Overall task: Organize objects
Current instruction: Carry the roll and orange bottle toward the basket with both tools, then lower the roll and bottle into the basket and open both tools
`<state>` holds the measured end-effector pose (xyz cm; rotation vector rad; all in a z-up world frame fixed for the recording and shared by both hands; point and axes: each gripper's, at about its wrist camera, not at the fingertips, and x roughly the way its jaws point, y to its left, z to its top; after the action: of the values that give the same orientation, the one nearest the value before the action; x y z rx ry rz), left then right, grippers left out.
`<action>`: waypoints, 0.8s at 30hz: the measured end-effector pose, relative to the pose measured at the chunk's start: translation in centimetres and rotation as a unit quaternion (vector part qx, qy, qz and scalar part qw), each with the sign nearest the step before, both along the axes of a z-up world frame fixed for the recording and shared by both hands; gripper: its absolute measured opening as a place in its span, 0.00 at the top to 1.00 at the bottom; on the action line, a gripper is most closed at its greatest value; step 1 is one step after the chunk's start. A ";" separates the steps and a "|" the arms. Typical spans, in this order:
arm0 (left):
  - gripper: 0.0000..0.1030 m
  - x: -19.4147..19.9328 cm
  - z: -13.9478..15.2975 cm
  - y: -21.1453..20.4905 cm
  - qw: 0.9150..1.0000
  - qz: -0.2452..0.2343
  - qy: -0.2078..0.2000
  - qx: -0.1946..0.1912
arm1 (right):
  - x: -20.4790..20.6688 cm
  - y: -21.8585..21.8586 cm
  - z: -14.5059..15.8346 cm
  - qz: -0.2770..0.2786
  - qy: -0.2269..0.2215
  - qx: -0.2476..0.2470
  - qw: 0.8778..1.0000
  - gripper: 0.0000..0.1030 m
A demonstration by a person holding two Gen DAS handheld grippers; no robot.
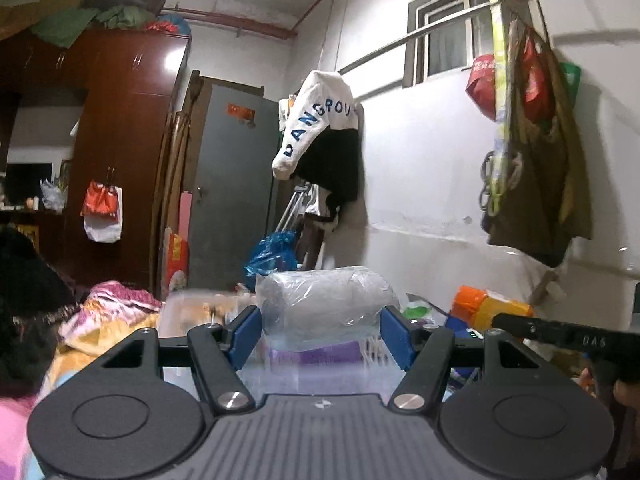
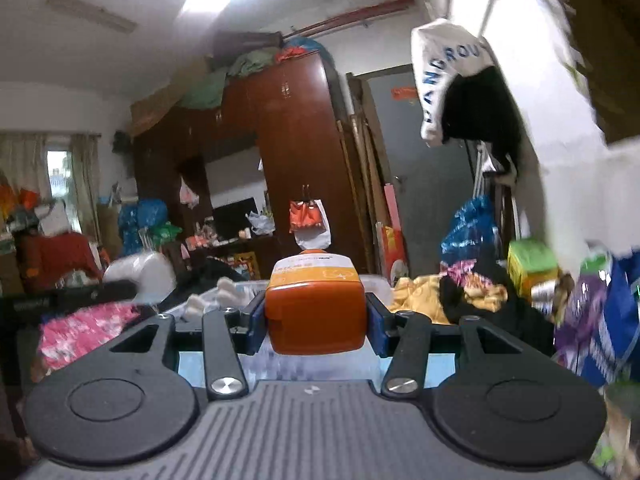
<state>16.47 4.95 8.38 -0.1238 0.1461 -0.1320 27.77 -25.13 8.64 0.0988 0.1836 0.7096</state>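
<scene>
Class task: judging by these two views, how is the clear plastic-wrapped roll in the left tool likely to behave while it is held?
The clear plastic-wrapped roll probably feels slippery, given its glossy, crinkled film. It looks soft and light, so the left tool may dent it. Its rounded shape suggests it could roll once set down.

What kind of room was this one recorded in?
Most likely a cluttered bedroom or living room in a home. A tall dark wooden wardrobe has bundles piled on top, a white and black jacket hangs from a wall rail, and rumpled floral bedding lies in the foreground.

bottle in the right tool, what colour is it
Orange, with a white label band on top; clearest in the right wrist view.
</scene>
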 end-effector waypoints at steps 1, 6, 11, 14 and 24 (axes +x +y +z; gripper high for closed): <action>0.33 1.3 0.8 -0.2 1.000 0.004 0.011 -0.002 | 0.9 1.0 0.4 0.000 0.000 -0.012 1.000 0.49; 0.33 8.2 1.9 -1.4 0.997 0.021 0.075 0.016 | 6.0 5.4 0.7 -0.028 0.020 -0.075 0.997 0.49; 0.34 11.6 1.5 -1.3 0.993 0.038 0.111 0.027 | 7.2 7.3 -1.2 -0.037 0.043 -0.123 0.991 0.49; 0.34 11.3 0.8 -0.8 0.992 0.038 0.117 0.024 | 6.9 7.3 -1.7 -0.040 0.048 -0.128 0.990 0.49; 0.33 9.2 -0.9 0.2 0.990 0.030 0.137 0.029 | 6.4 7.2 -1.6 -0.032 0.056 -0.136 0.989 0.49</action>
<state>25.63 5.17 7.43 -0.0877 0.4190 -0.0496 34.17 -17.90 7.03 -0.1161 0.3824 0.6089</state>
